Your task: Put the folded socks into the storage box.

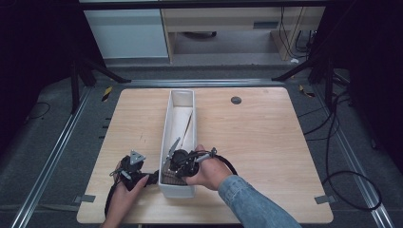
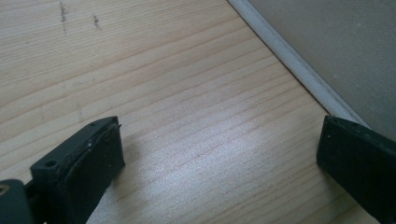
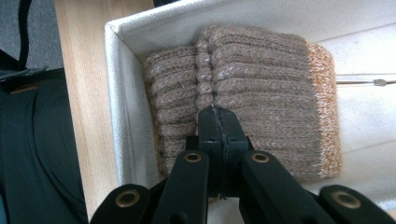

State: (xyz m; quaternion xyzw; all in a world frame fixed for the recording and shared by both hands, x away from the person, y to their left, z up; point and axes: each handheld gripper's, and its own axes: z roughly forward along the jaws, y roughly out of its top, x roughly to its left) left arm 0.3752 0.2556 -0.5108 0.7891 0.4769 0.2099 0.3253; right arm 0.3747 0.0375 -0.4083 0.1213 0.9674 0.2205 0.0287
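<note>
A long white bin lies on the wooden table, running from near to far, a little left of the middle. At its near end lies a folded brown knit with an orange edge. In the right gripper view the knit sits in the corner of the bin, pressed against the end wall and one side wall, and its orange edge faces the open part of the bin.

The right gripper is over the near end of the bin and points down into it. Its jaws are clenched together, pad against pad, with nothing between them. Their tips stand just above the knit or on it; I cannot tell if they touch.

The left gripper is on the table, just left of the bin, in the near left part. Its jaws are released and stand wide apart over bare wood. In the left gripper view the base of the bin wall runs just beside one jaw.
</note>
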